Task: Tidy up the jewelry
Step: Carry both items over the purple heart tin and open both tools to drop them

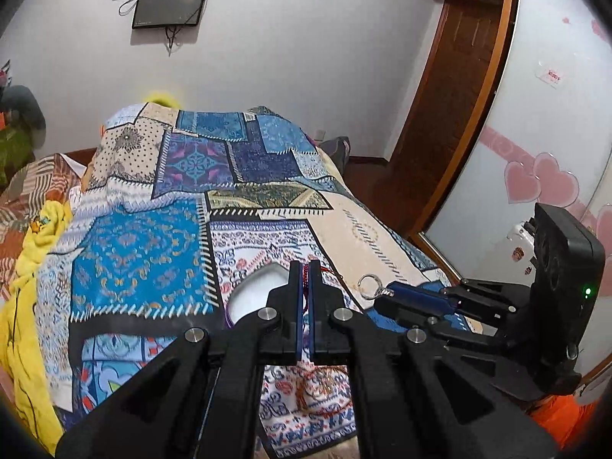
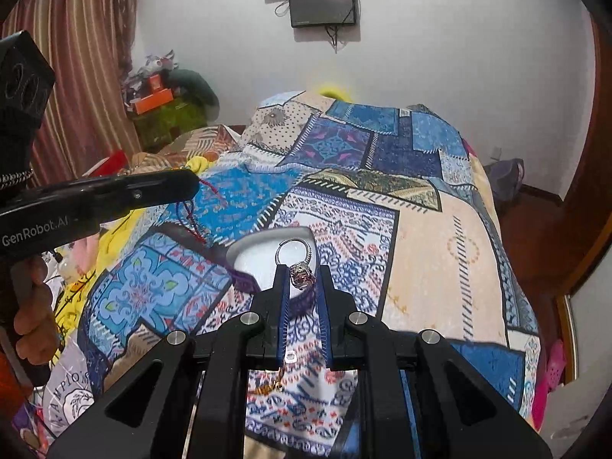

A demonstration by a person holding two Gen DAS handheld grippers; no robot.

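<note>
My left gripper (image 1: 305,267) is shut on a red braided cord (image 1: 305,273), which hangs from its tips (image 2: 193,218) in the right wrist view, above the quilt. My right gripper (image 2: 304,267) is shut on a silver ring (image 2: 302,273) with a reddish stone, and its band sticks out past the fingertips. Under both grippers lies a white heart-shaped dish (image 2: 260,256) with a purple edge, also in the left wrist view (image 1: 248,292). In that view the right gripper (image 1: 390,291) sits to the right with the ring (image 1: 369,281). The left gripper (image 2: 191,185) reaches in from the left.
A blue patchwork quilt (image 1: 153,260) covers the bed. A red string loop (image 1: 325,386) and a small gold piece (image 2: 267,386) lie on it near me. A hand (image 2: 34,321) holds the left gripper. The wardrobe door (image 1: 535,153) stands to the right, with yellow cloth (image 1: 23,306) to the left.
</note>
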